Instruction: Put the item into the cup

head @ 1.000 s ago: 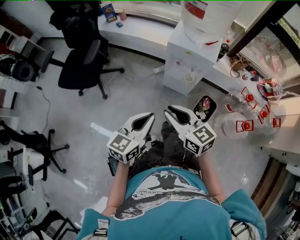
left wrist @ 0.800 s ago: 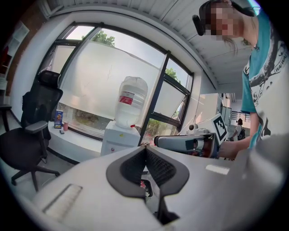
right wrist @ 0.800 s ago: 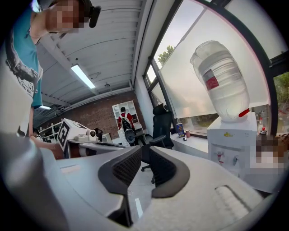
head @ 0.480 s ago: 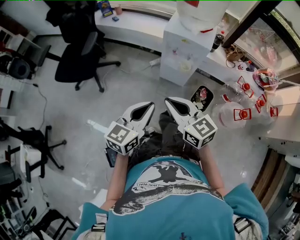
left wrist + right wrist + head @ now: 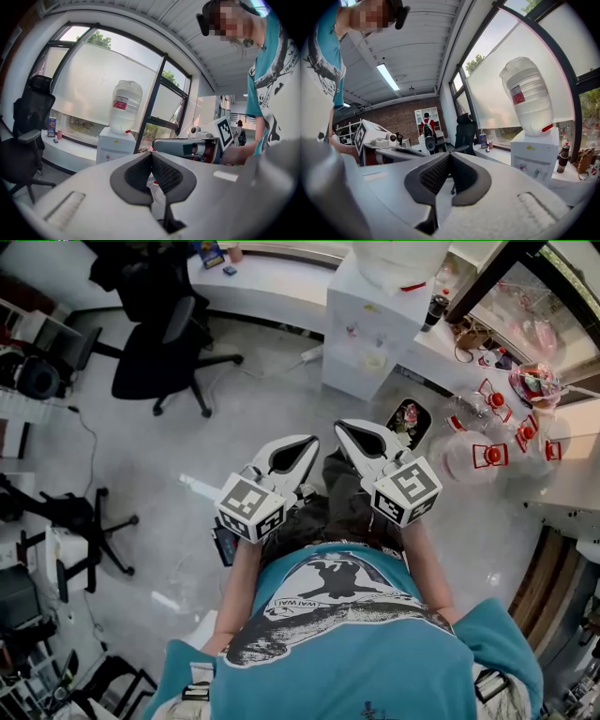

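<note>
Left tongs: clenched, tips meeting with nothing between them, held out before the waist of a person in a teal shirt.

Right tongs: clenched the same way and empty, just beside the left pair but not touching it.

Where we stand: both tools hang over the pale floor, 1 in each hand.

Cup and item: we cannot single them out; clear containers with red clasps crowd the surface at the right, well apart from both tongs.

Ahead: a white water dispenser carrying its bottle, against the window wall.

Left: 1 black office chair on the floor.
</note>
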Demonstrator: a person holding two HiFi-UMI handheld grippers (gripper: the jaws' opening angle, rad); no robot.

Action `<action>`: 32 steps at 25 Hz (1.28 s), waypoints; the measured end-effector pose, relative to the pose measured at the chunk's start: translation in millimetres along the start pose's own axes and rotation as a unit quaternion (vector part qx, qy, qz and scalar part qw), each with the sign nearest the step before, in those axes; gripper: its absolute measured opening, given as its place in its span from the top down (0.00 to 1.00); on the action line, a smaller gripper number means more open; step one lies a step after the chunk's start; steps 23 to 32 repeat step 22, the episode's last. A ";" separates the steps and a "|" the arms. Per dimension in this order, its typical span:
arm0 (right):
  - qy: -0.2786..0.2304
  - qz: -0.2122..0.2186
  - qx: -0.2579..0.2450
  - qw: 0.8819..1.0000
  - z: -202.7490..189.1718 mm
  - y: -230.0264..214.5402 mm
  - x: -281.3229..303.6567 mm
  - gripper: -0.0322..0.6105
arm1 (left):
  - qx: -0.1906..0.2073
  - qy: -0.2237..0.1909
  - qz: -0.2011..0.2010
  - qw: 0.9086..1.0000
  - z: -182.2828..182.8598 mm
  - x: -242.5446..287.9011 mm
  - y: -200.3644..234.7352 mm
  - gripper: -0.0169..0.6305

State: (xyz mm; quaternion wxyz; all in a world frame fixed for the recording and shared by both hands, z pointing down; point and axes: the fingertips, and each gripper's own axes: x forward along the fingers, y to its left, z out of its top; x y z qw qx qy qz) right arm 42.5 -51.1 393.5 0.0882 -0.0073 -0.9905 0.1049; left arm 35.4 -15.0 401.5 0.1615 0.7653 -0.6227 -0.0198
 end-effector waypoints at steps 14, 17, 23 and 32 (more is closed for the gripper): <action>0.018 0.008 -0.007 1.000 -7.6 1.1 4.7 0.95 | 0.005 0.001 -0.004 1.000 -1.4 1.9 -2.5 0.97; 0.016 0.008 -0.005 1.000 -6.9 -1.1 4.3 0.95 | 0.006 0.004 -0.003 1.000 -1.5 3.1 -2.0 0.97; 0.017 0.009 -0.001 1.000 -6.9 -2.4 5.7 0.95 | 0.007 0.006 -0.001 1.000 -1.1 2.6 -0.7 0.97; 0.017 0.009 -0.001 1.000 -6.9 -2.4 5.7 0.95 | 0.007 0.006 -0.001 1.000 -1.1 2.6 -0.7 0.97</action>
